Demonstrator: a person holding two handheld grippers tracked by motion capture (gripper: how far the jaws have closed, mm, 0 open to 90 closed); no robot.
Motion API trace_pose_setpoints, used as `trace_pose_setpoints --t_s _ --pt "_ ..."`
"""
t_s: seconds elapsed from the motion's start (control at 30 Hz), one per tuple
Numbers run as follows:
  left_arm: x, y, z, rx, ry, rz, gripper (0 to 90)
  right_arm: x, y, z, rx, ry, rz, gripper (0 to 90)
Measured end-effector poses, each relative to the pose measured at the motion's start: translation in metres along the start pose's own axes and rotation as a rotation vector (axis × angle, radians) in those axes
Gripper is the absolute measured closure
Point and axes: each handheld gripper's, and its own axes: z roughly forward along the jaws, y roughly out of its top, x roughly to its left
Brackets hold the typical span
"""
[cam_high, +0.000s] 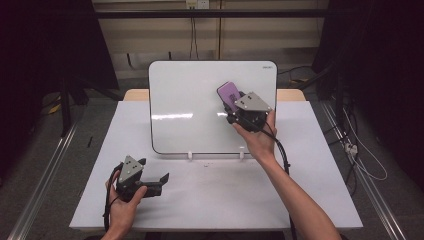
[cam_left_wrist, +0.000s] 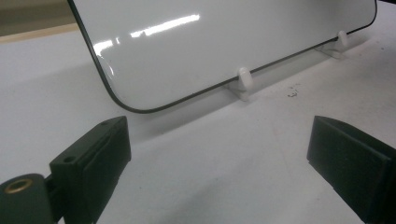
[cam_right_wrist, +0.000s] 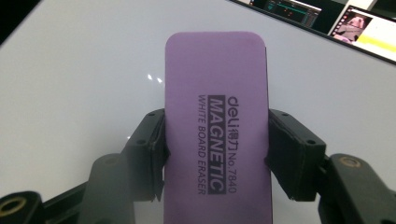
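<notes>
White covering spreads over the table (cam_high: 215, 200), which fills the middle and lower part of the high view, with dark floor and cables along both sides. At the centre of that view a whiteboard (cam_high: 190, 107) leans back on two small white feet (cam_left_wrist: 243, 80), its glossy face catching streaks of light.

Right of centre in the high view, the right gripper (cam_high: 239, 106) is clenched on a purple eraser (cam_high: 229, 93), which sits against the upper right part of the board's face. In the right gripper view the eraser (cam_right_wrist: 217, 135) stands upright in the middle of the frame, gripped on its two long sides by the black jaws, with the board's white surface behind it. Its printed label reads "deli MAGNETIC WHITE BOARD ERASER No. 7840".

At the lower left of the high view, the left gripper (cam_high: 156, 180) is held just above the table, well apart from the board's bottom edge. Its jaws stand wide apart and hold nothing; in the left gripper view they frame bare tabletop, with the board's rounded lower corner across the top of the frame.
</notes>
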Motion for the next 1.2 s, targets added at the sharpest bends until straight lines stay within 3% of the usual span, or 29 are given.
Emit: trace_pose_setpoints --t_s 0.17,0.23,0.47,0.67,0.77,0.87,1.03,1.2 --pt "0.001 -0.001 0.0 -0.001 -0.014 -0.023 6.2 0.004 -0.01 -0.011 -0.031 0.049 0.061 41.7" --pt "0.001 -0.001 -0.002 -0.003 -0.009 -0.021 6.2 0.004 -0.015 -0.013 -0.032 0.082 0.094 41.7" --pt "0.002 -0.001 -0.001 -0.007 0.005 -0.025 6.2 0.007 -0.033 -0.021 -0.044 0.13 0.171 41.7" --pt "-0.002 0.0 -0.001 -0.008 0.02 -0.019 6.3 0.011 -0.044 -0.029 -0.05 0.152 0.188 41.7" --pt "-0.002 -0.001 -0.002 -0.009 0.006 -0.047 7.7 0.014 -0.043 -0.031 -0.064 0.173 0.197 41.7" --pt "-0.002 0.0 -0.002 -0.016 0.015 -0.047 7.7 0.02 -0.043 -0.033 -0.07 0.203 0.209 41.7" --pt "0.001 -0.003 -0.004 -0.014 0.02 -0.061 8.2 0.03 -0.052 -0.032 -0.057 0.243 0.276 41.6" --pt "0.001 -0.005 -0.012 -0.045 0.038 -0.07 8.6 0.039 -0.057 -0.033 -0.051 0.267 0.291 41.7"
